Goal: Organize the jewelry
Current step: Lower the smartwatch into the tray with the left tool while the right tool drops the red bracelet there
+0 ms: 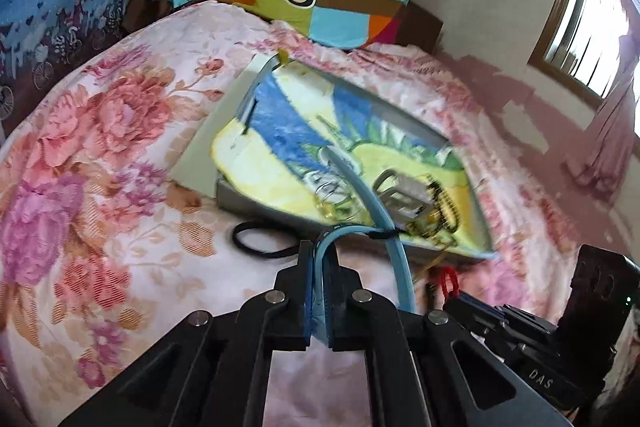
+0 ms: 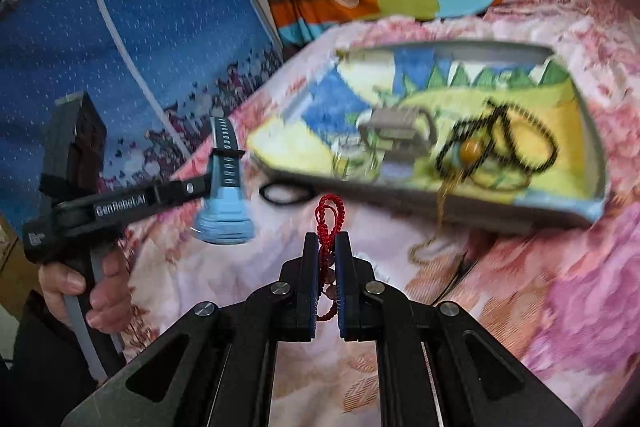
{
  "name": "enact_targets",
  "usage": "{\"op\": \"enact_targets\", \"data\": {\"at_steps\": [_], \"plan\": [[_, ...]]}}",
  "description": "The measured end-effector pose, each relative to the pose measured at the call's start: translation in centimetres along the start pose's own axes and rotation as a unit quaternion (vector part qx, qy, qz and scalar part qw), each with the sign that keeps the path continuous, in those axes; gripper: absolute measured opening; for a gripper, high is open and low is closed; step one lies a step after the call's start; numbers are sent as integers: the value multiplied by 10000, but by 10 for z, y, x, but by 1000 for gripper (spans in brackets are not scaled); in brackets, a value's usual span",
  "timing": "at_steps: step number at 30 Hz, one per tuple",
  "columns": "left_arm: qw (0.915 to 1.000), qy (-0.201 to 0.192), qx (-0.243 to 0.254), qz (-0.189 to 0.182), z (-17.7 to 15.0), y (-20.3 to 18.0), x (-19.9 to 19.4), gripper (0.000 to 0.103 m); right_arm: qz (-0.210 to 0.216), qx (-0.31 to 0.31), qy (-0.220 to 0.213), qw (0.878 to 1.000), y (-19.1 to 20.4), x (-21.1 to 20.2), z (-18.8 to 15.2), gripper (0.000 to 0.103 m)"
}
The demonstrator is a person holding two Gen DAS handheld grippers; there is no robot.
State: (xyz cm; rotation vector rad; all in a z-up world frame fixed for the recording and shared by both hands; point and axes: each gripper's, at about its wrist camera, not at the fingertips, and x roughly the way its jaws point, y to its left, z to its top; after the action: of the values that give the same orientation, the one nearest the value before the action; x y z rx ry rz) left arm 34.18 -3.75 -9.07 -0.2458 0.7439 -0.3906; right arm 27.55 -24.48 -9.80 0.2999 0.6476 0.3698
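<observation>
Nearest us in the left wrist view, our left hand-held gripper (image 1: pixel 320 267) is clamped on a blue watch (image 1: pixel 394 259), whose strap arcs past the fingertips over the near edge of the grey tray (image 1: pixel 256 203) on the flowered bed (image 1: pixel 120 147). Our right hand-held gripper (image 1: pixel 476 303) shows at lower right, beside a red cord bracelet (image 1: pixel 448 281).

From the right wrist view, that gripper (image 2: pixel 327 247) pinches the red cord bracelet (image 2: pixel 326 215) narrowly, just short of the tray (image 2: pixel 440 211) (blurred), which holds black beads (image 2: pixel 500 143). To the left, a hand (image 2: pixel 92 287) holds the left gripper (image 2: pixel 208 183) with the watch (image 2: pixel 224 203).
</observation>
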Motion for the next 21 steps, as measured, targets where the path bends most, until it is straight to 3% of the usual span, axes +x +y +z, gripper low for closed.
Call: {"op": "enact_targets", "data": {"at_steps": [4, 9, 17, 21], "plan": [[10000, -60, 15, 20, 4, -9, 2, 4, -121, -54, -232, 9996, -8, -12, 17, 7], [9992, -165, -168, 324, 21, -21, 14, 4, -395, 42, -363, 9986, -29, -18, 39, 7], [9940, -514, -771, 589, 44, -15, 51, 4, -987, 467, -93, 9940, -73, 7, 54, 7], [9936, -403, -839, 640, 43, -6, 67, 5, -1142, 396, 31, 9927, -76, 22, 51, 7]]}}
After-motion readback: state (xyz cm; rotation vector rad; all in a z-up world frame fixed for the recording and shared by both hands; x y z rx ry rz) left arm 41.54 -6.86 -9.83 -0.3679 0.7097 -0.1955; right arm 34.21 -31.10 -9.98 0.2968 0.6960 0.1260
